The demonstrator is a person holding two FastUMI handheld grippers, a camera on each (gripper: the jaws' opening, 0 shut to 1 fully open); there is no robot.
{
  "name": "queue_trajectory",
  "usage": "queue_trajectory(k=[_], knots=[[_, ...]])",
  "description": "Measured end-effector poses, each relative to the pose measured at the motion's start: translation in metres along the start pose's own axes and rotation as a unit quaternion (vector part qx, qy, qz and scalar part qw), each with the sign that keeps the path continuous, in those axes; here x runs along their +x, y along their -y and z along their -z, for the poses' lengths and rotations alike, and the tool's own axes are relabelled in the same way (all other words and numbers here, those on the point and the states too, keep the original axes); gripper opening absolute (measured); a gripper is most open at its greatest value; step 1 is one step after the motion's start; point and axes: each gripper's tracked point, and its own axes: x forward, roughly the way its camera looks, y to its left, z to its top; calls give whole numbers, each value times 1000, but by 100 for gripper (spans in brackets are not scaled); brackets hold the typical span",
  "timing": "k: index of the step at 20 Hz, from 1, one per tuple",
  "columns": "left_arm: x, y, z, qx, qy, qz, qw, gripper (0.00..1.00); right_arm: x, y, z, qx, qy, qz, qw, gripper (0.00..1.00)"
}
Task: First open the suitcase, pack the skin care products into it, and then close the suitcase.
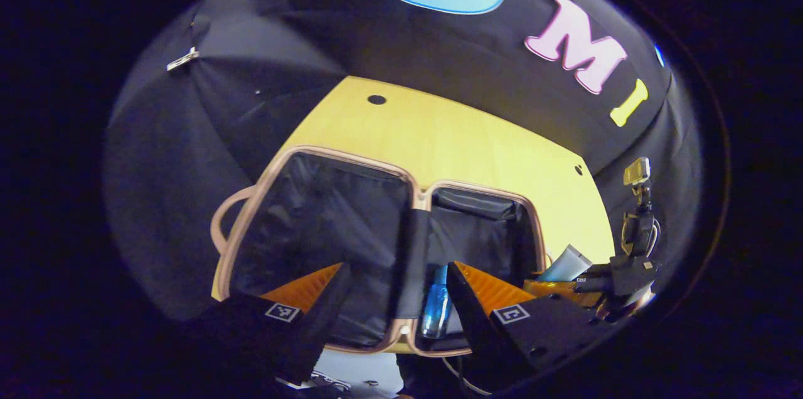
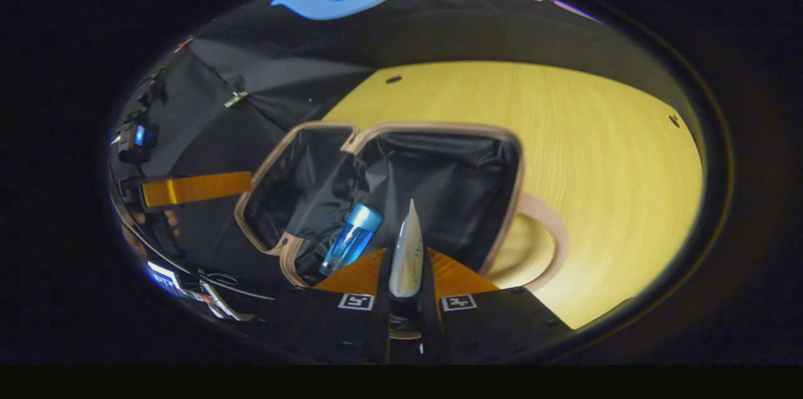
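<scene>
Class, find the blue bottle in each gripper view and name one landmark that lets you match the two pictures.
Left gripper view: the blue bottle lies low and centre, inside the open suitcase, in its right half, between the left gripper's fingers.
Right gripper view: it lies left of centre in the suitcase's lining, just left of the white tube clamped in the right gripper.
Shared landmark: the suitcase's pale rim on the yellow table.

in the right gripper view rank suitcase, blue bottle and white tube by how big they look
1. Suitcase, clearly largest.
2 and 3. White tube and blue bottle look alike in size; the tube sits nearer the camera, clamped in the right tool, so I won't rank them.
</scene>
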Motion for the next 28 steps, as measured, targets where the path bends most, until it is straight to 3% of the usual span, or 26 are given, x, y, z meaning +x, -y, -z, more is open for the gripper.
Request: queue_trajectory(k=[5, 6, 8, 9, 10, 11, 12, 13, 14, 15, 18, 19, 20, 21, 24, 28], knots=[[-29, -85, 8, -24, 3, -83, 996, 96, 44, 3, 33, 31, -96, 57, 993, 21], [-30, -96, 11, -20, 3, -87, 996, 96, 50, 2, 34, 41, -103, 59, 992, 24], [-28, -110, 12, -4, 3, -101, 995, 96, 59, 3, 31, 54, -105, 75, 990, 19], [-28, -115, 11, 1, 0, -108, 994, 96, 59, 8, 30, 59, -104, 91, 989, 26], [-28, -120, 11, 0, -1, -116, 993, 96, 62, 13, 31, 62, -104, 105, 987, 24], [-27, -122, 8, -5, -1, -116, 993, 96, 62, 15, 35, 69, -107, 110, 986, 32], [-26, -124, 6, -14, 1, -117, 993, 96, 63, 14, 33, 75, -99, 108, 986, 51], [-22, -126, 3, -21, 1, -114, 993, 96, 63, 10, 30, 80, -93, 101, 987, 49], [-18, -133, 0, -25, 1, -115, 993, 96, 59, 1, 28, 85, -88, 84, 989, 60], [-15, -147, 1, -26, -1, -121, 992, 96, 57, -6, 24, 85, -81, 68, 991, 60], [-10, -174, -11, -21, 4, -141, 990, 96, 35, -24, 3, 49, -26, 32, 998, 100], [-6, -183, -18, -23, 5, -145, 989, 96, 26, -28, -9, 31, -1, 22, 999, 90], [0, -193, -22, -27, 6, -149, 988, 96, 18, -32, -19, 8, 21, 10, 1000, 89], [7, -200, -26, -33, 2, -149, 988, 96, 9, -36, -29, -16, 40, 3, 999, 97], [32, -218, -28, -55, -30, -143, 988, 96, -13, -42, -58, -71, 88, -4, 994, 98], [69, -230, -17, -61, -90, -147, 983, 96, -26, -43, -76, -77, 113, -11, 991, 97]])
